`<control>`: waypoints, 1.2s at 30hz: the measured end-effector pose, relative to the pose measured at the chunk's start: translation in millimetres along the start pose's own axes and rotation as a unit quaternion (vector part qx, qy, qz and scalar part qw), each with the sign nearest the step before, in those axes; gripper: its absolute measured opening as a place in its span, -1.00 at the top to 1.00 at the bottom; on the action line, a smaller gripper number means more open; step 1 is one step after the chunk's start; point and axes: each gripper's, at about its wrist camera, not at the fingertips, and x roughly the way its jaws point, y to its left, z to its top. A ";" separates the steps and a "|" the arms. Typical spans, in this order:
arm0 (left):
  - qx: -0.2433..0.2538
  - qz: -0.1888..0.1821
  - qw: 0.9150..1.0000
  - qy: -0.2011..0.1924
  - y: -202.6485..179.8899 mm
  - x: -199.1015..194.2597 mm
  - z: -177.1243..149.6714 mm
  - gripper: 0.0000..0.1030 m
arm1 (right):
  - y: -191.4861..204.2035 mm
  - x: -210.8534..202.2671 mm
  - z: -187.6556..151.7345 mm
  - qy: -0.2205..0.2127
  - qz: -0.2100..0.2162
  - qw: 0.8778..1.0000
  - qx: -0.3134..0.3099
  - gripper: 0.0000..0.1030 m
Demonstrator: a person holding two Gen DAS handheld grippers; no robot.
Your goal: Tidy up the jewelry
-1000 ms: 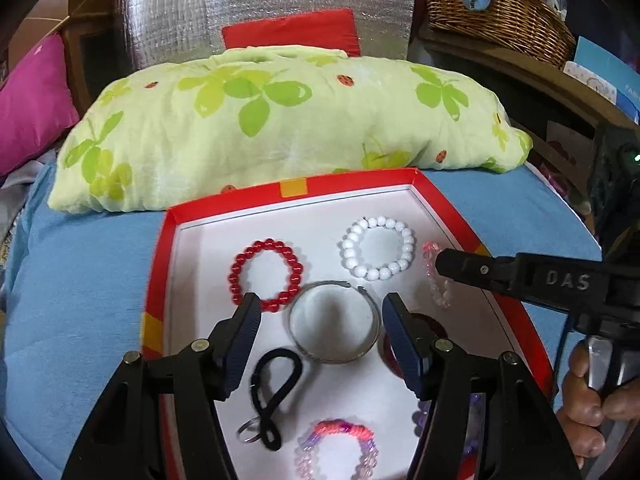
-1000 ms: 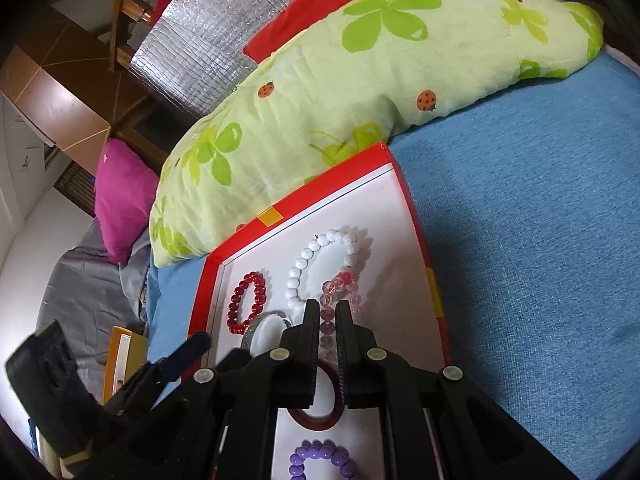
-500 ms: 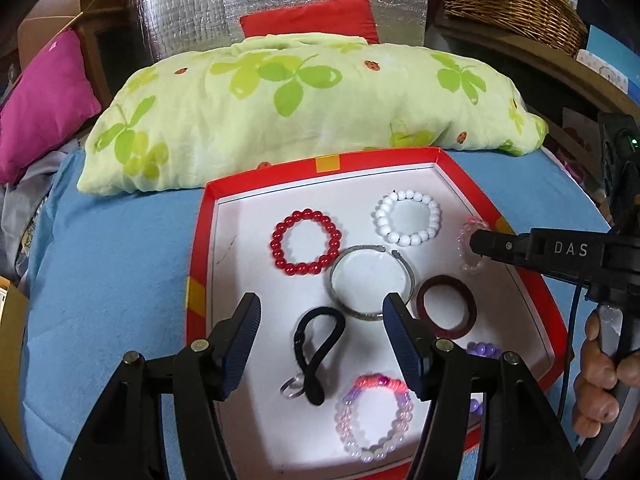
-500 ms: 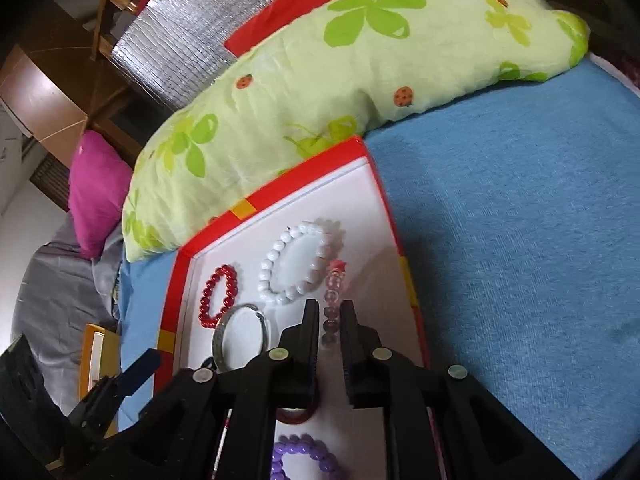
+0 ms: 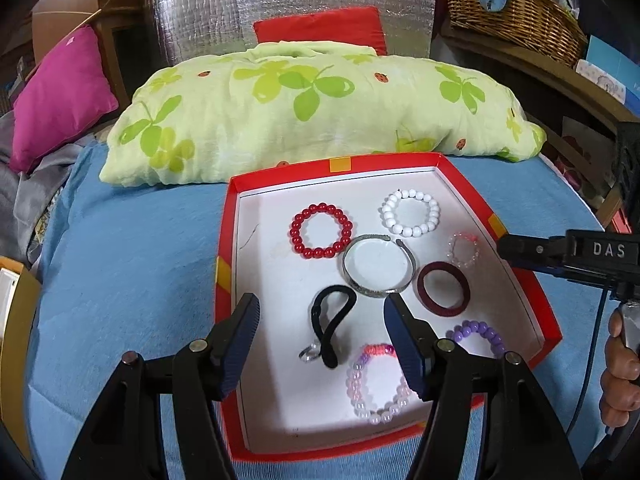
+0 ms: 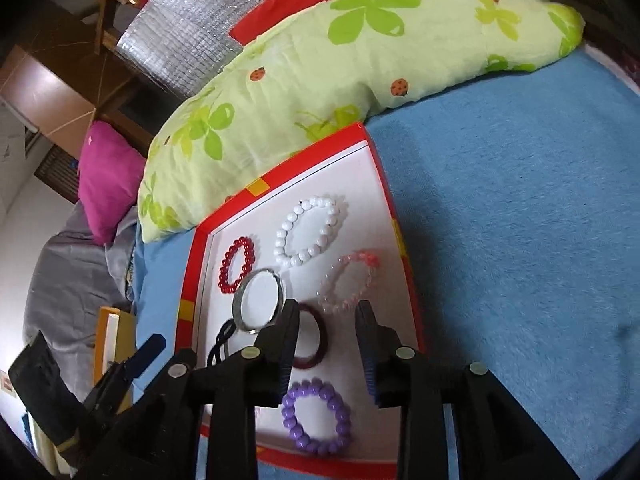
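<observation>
A red tray with a white floor (image 5: 236, 240) (image 6: 394, 216) lies on the blue bed. In it are a red bead bracelet (image 5: 321, 231) (image 6: 237, 266), a white bead bracelet (image 5: 411, 213) (image 6: 307, 230), a silver bangle (image 5: 378, 266) (image 6: 259, 300), a small pink bead bracelet (image 5: 463, 249) (image 6: 349, 281), a maroon ring (image 5: 443, 289) (image 6: 316, 344), a black hair tie (image 5: 332, 326), a purple bead bracelet (image 5: 478, 334) (image 6: 318, 416) and a pink-white bracelet (image 5: 378, 384). My left gripper (image 5: 320, 340) is open above the tray's near part. My right gripper (image 6: 326, 344) is open and empty above the tray's right side.
A green leaf-print pillow (image 5: 320, 112) (image 6: 360, 52) lies just behind the tray. A magenta cushion (image 5: 60, 96) is at the far left, a wicker basket (image 5: 512, 8) at the back right. Blue bedding (image 6: 520, 220) spreads right of the tray.
My right gripper has opened and let the small pink bracelet lie in the tray. Both grippers have drawn back from the tray, so more of it shows.
</observation>
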 end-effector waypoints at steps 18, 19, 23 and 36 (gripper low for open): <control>-0.051 0.053 0.997 -0.038 8.9 -101.1 -76.9 -0.34 | 66.7 -90.7 -85.3 -0.116 -0.090 0.971 -0.187 -0.12; -0.054 0.058 0.996 -0.038 9.6 -105.8 -83.9 -0.34 | 67.3 -93.7 -91.3 -0.120 -0.095 0.970 -0.190 -0.12; -0.090 0.068 0.993 -0.035 11.9 -128.8 -117.1 -0.34 | 70.6 -105.1 -125.2 -0.119 -0.116 0.965 -0.203 -0.12; -0.065 0.064 0.993 -0.071 -21.2 -220.1 -139.4 -0.34 | 113.0 -180.1 -210.4 -0.143 -0.167 0.946 -0.239 -0.17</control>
